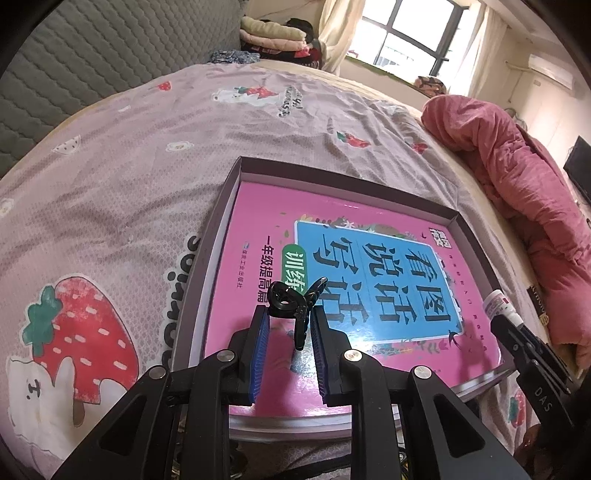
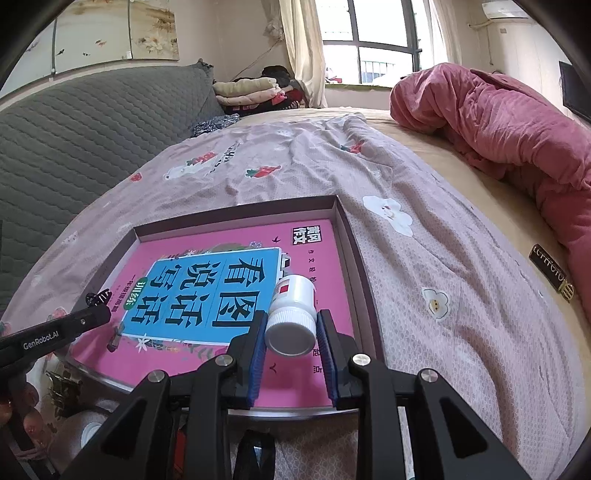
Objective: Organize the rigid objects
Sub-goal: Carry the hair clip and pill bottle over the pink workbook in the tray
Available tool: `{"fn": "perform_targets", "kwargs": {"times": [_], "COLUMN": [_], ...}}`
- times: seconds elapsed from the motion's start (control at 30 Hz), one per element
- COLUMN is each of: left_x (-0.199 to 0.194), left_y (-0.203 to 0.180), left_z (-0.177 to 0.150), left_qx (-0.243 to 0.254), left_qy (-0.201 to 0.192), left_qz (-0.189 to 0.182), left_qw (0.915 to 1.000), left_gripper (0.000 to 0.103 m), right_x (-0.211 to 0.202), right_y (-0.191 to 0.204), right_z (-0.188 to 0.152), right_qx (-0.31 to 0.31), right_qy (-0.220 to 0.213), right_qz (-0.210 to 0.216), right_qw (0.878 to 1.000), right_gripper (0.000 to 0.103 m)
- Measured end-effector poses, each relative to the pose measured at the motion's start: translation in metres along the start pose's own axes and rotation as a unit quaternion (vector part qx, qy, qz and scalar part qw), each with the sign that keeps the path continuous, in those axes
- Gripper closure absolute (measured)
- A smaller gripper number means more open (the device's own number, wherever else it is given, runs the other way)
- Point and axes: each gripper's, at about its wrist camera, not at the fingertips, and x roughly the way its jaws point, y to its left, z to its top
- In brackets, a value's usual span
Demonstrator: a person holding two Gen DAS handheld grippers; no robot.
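Observation:
A pink book [image 1: 258, 229] with a blue title panel lies in a shallow purple box [image 1: 218, 221] on the bed. In the left wrist view my left gripper [image 1: 290, 314] is shut on a black hair claw clip [image 1: 282, 295], held just above the book's near half. In the right wrist view my right gripper [image 2: 291, 321] is shut on a small white bottle [image 2: 295, 306], cap toward the camera, over the book's [image 2: 207, 288] right side. Each view catches the other gripper: the right gripper [image 1: 517, 328] with the bottle [image 1: 496, 301], and the left gripper [image 2: 99, 306] with the clip [image 2: 98, 298].
The box [image 2: 236, 212] rests on a lilac strawberry-print sheet [image 1: 110, 184]. A bunched pink quilt [image 1: 535, 184] lies along the right, and a grey quilted headboard [image 1: 92, 55] rises on the left. Folded clothes [image 1: 273, 33] are stacked by the window. A person's hand [image 2: 14, 402] shows at the lower left.

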Motion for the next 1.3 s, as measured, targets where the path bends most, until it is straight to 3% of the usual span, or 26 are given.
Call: {"fn": "perform_targets", "kwargs": {"times": [0.5,1.3], "left_x": [0.007,0.005], "left_y": [0.002,-0.007], "left_z": [-0.001,-0.015], "left_qx": [0.001,0.026], "left_qy": [-0.007,0.012], "left_qz": [-0.002,0.007], "left_qw": [1.0000,0.9996], "left_gripper": [0.080,0.080], "right_x": [0.007,0.006], "right_y": [-0.004,0.006], "right_z": [0.003,-0.007], "right_qx": [-0.004,-0.036], "right_qy": [0.015,0.084], "right_qz": [-0.018,-0.046], "right_qw": [1.000,0.995], "right_gripper": [0.076,0.076]}}
